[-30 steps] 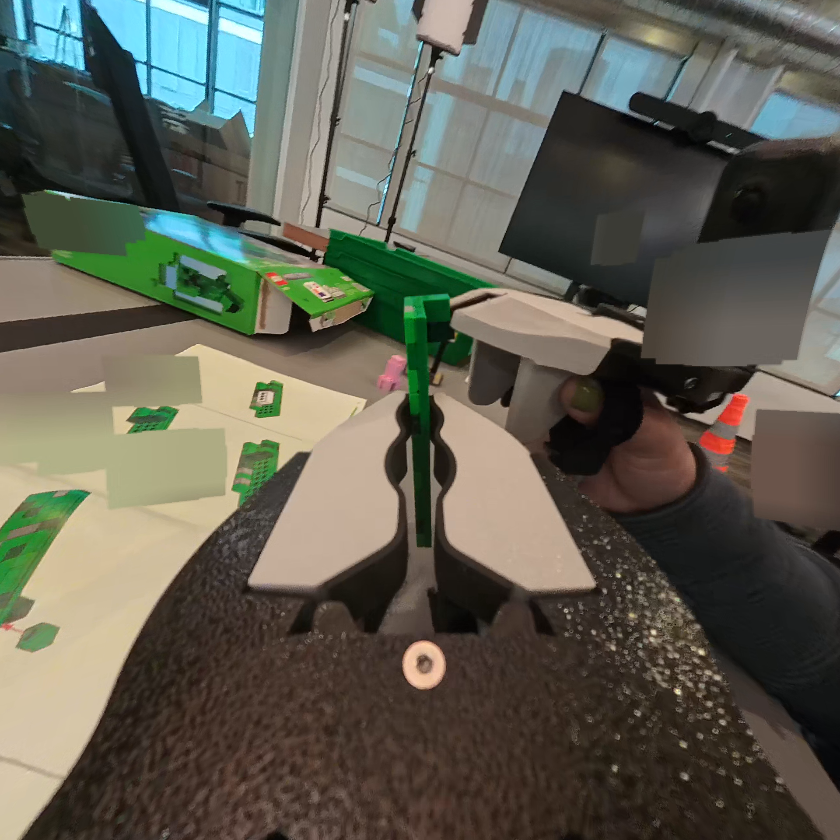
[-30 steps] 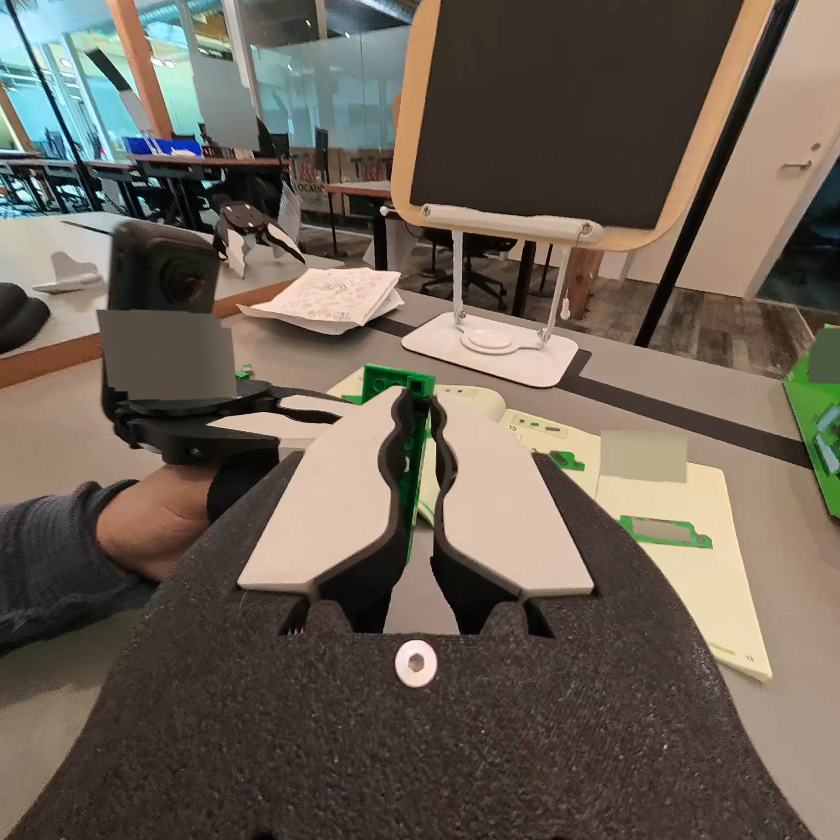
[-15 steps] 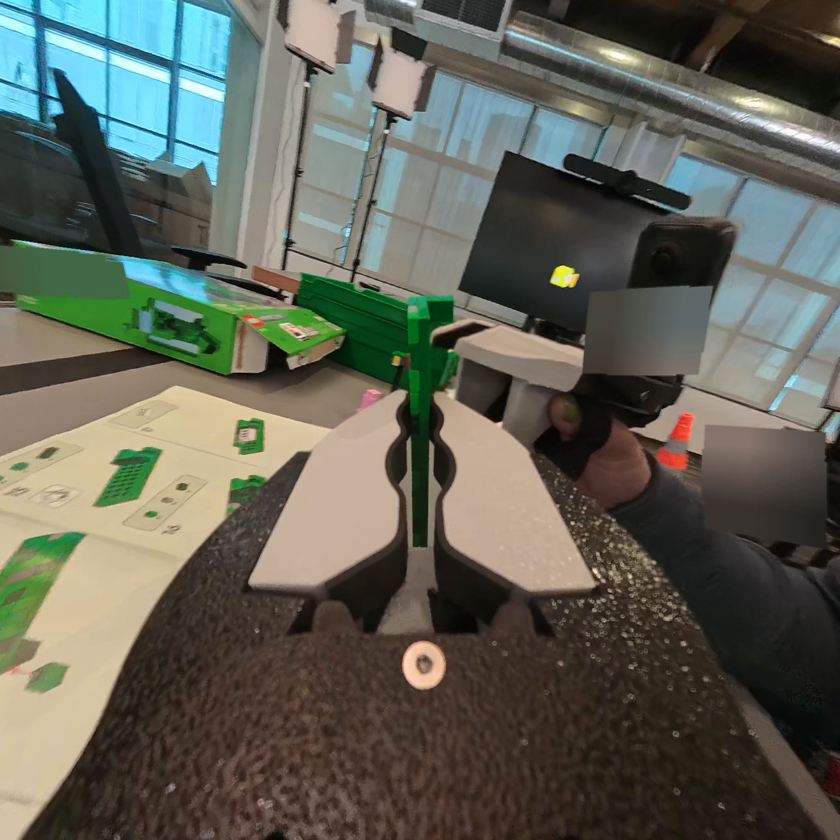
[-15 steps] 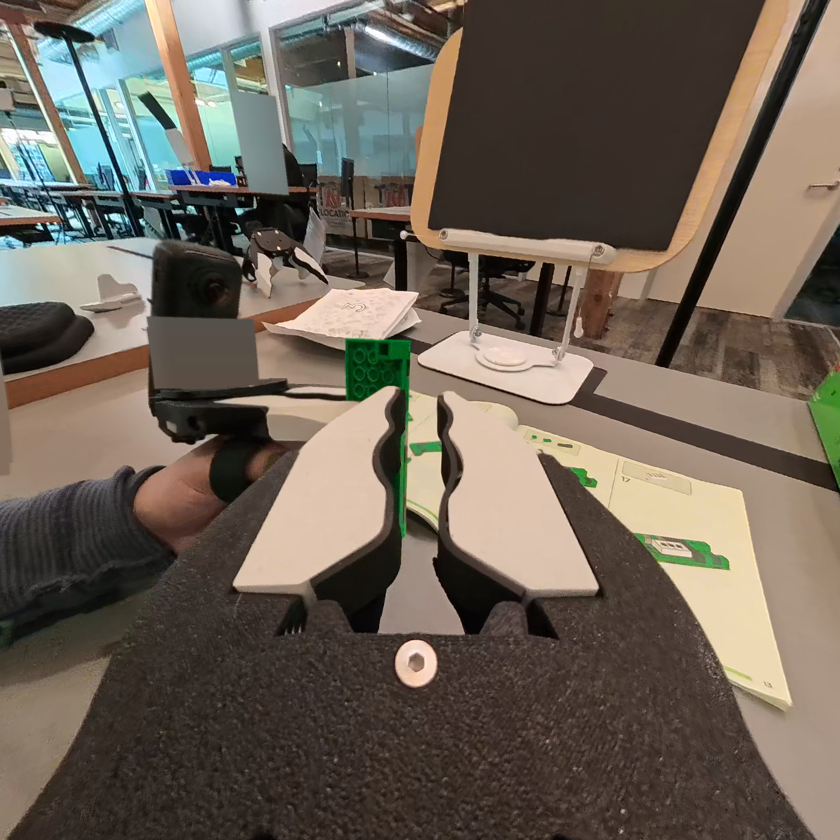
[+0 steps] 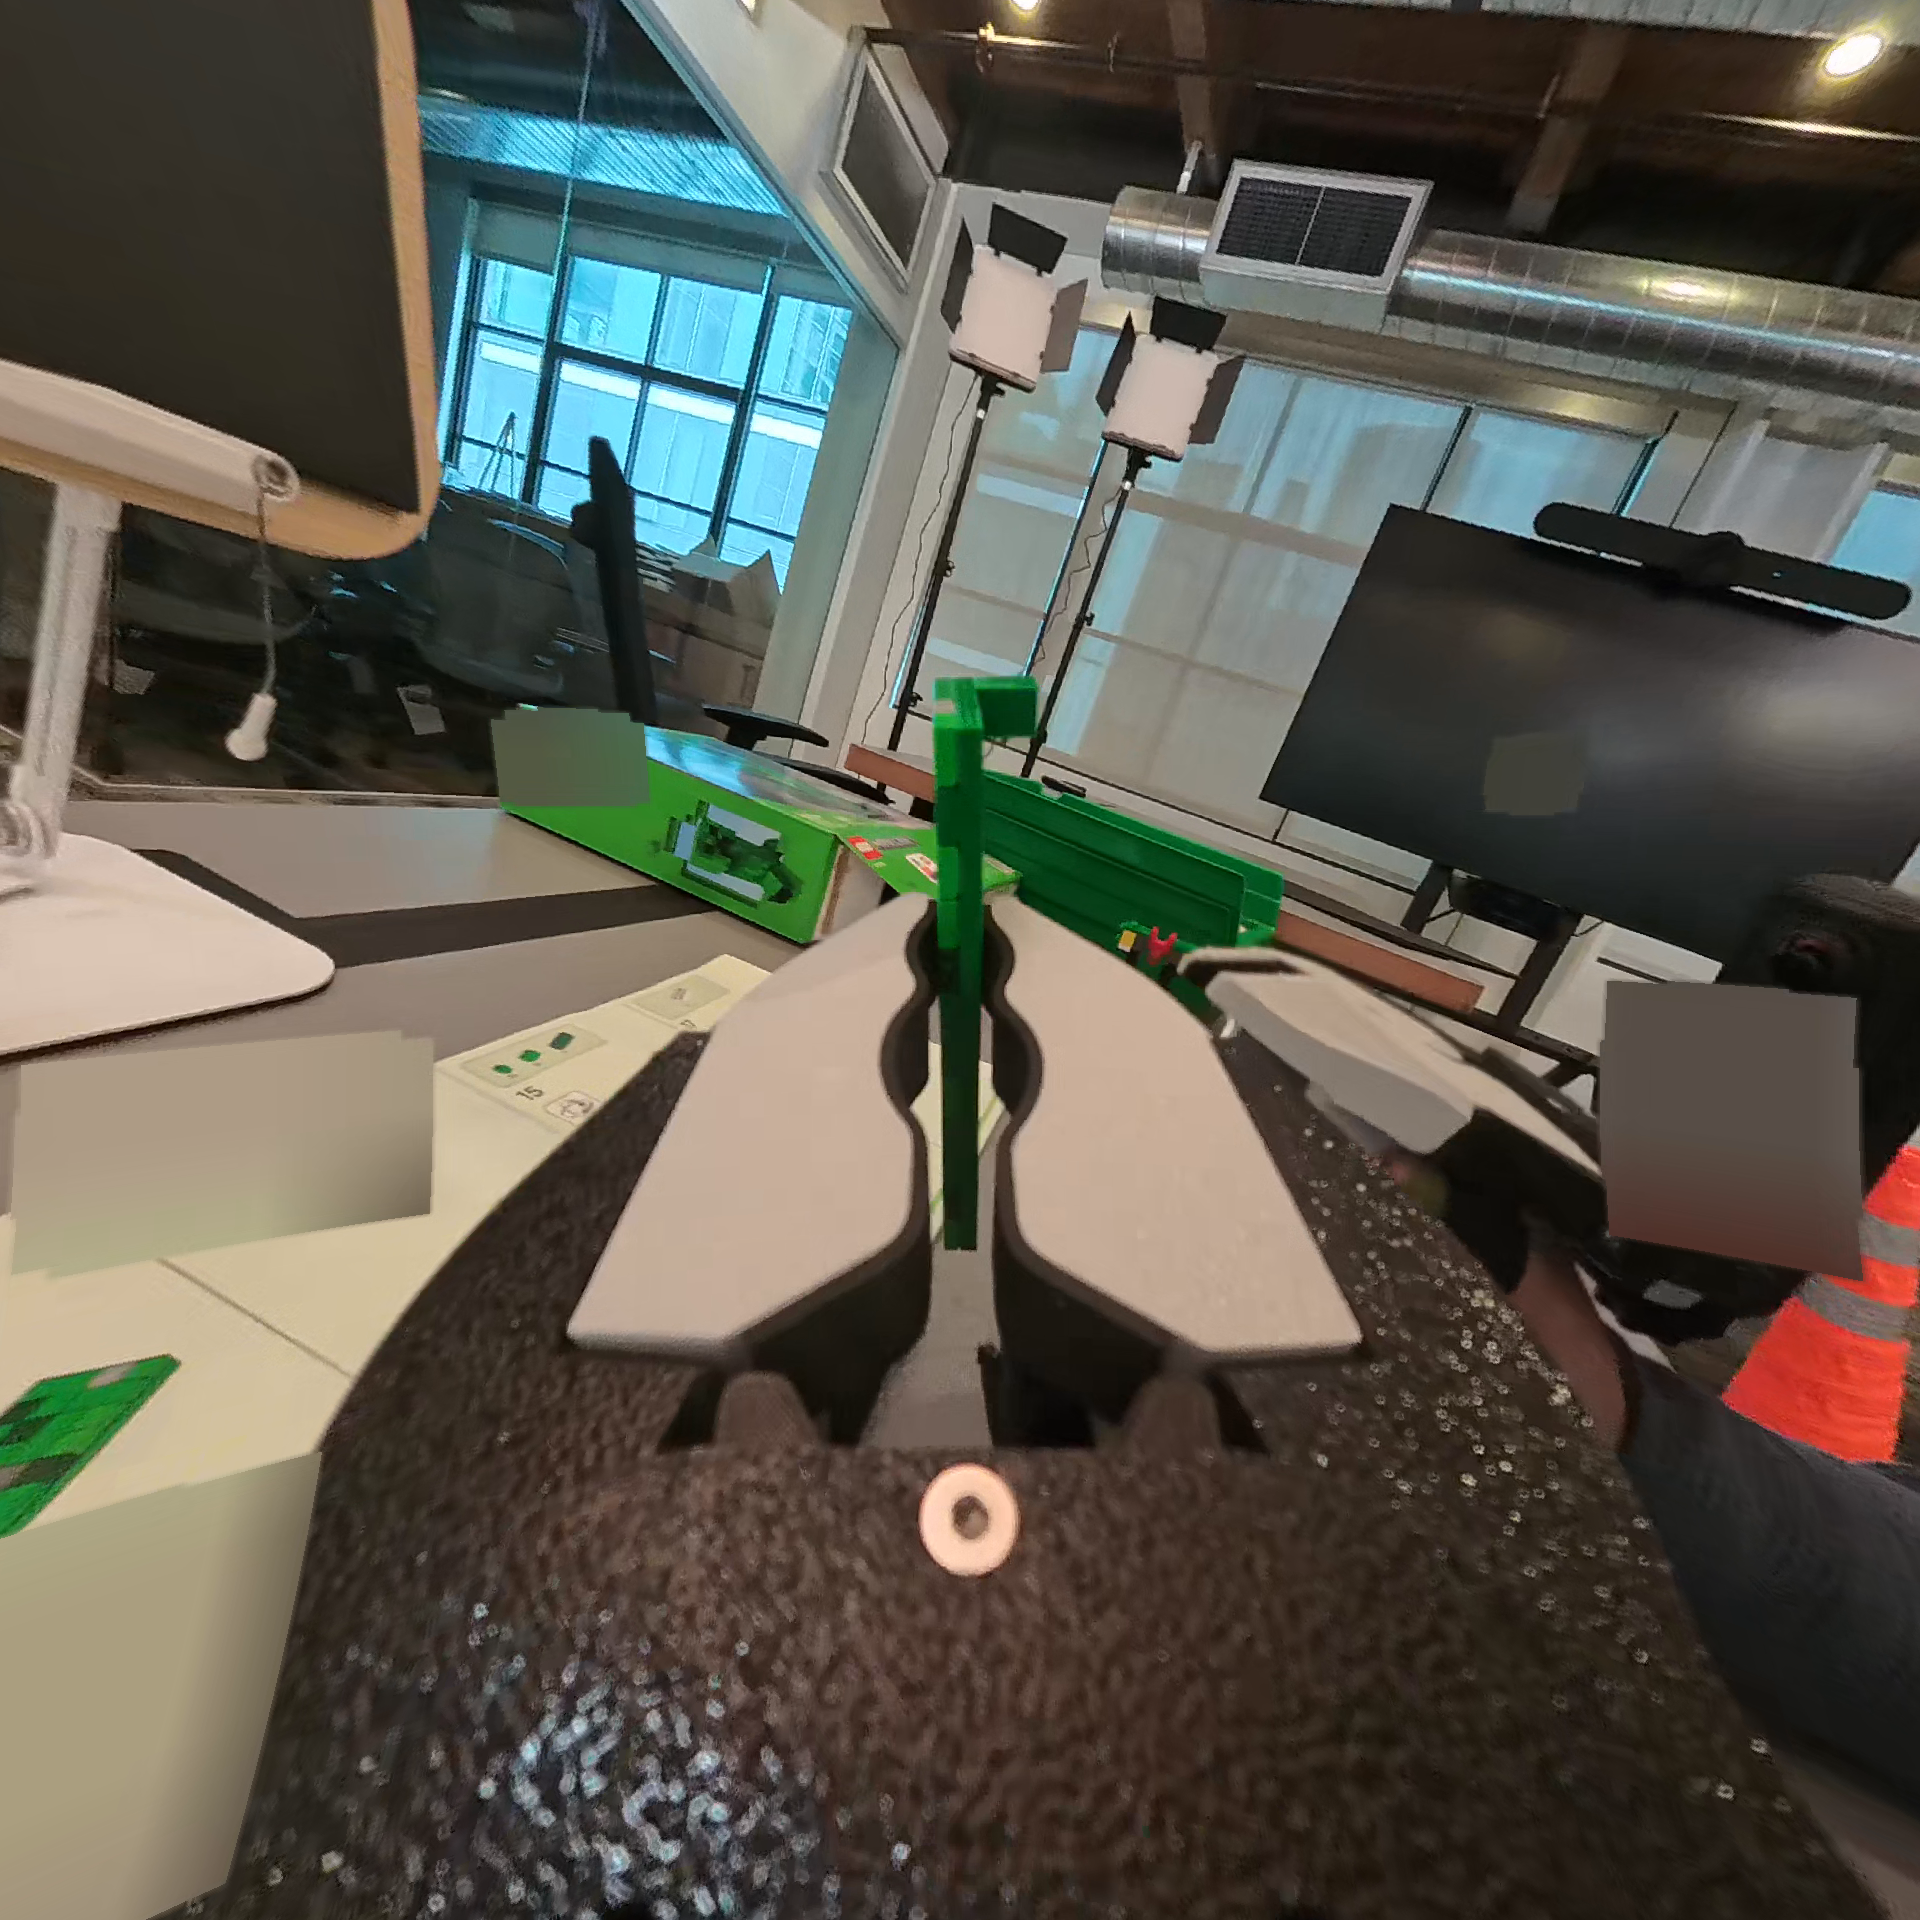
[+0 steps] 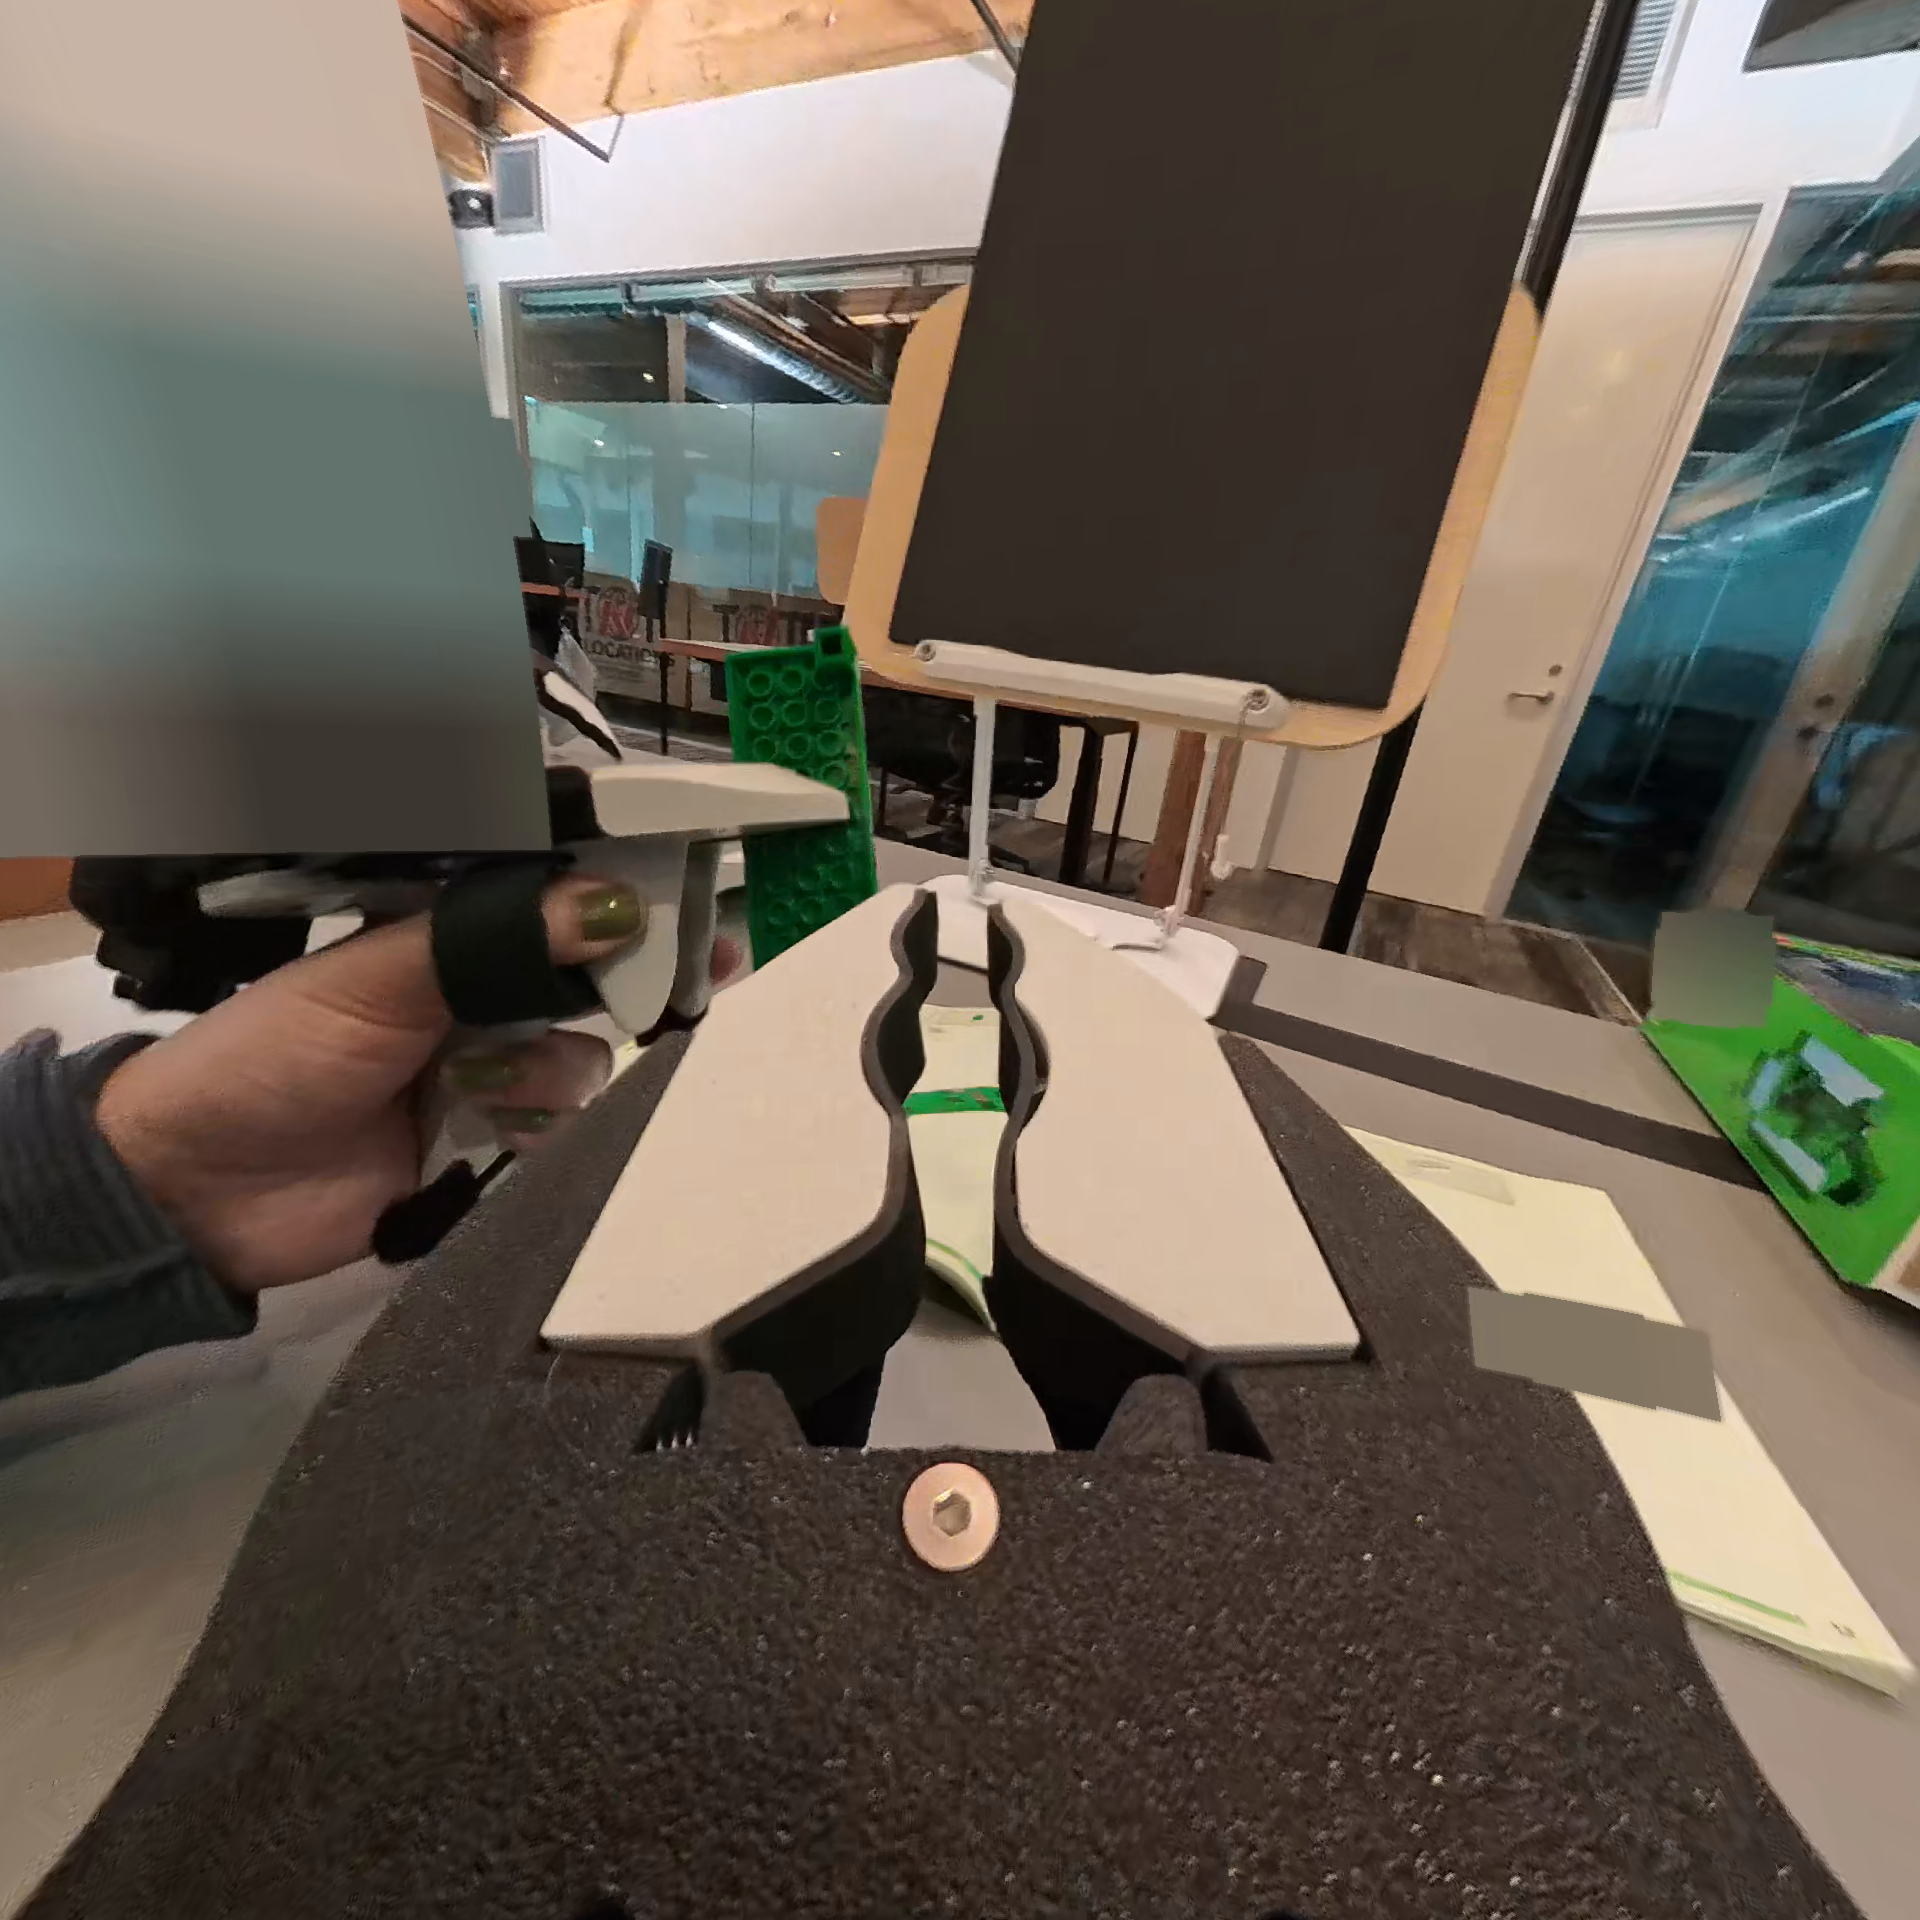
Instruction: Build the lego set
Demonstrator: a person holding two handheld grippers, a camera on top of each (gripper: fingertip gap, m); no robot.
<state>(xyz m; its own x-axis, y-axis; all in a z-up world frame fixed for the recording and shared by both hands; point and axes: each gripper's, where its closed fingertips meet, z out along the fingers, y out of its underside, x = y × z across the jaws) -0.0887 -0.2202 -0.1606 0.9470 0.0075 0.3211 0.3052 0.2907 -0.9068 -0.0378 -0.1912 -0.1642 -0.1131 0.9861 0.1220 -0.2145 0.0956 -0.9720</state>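
1. The left gripper [image 5: 961,935] is seen pinching a green brick plate [image 5: 958,821] edge-on at the centre of the left wrist view; both pads press on its faces, and the plate stands upright with a small green block at its top end. In the right wrist view the same plate [image 6: 805,800] appears left of centre, its underside tubes turned toward that camera — probably held so for a look at that face.

2. The right gripper [image 6: 961,925] is held low over the open instruction booklet [image 6: 1558,1382], its fingers a little apart with nothing between them; only the booklet page shows through the gap.

3. Toward the middle left of the left wrist view a green box [image 5: 717,831] lies on the grey table [image 5: 416,862], with a green tray [image 5: 1132,862] just behind the plate and an orange cone [image 5: 1849,1340] at the right edge.

4. Compared with a second ago, the right gripper has been drawn off the plate's top end — it was closed about it then — and the plate has been raised and tilted upward.
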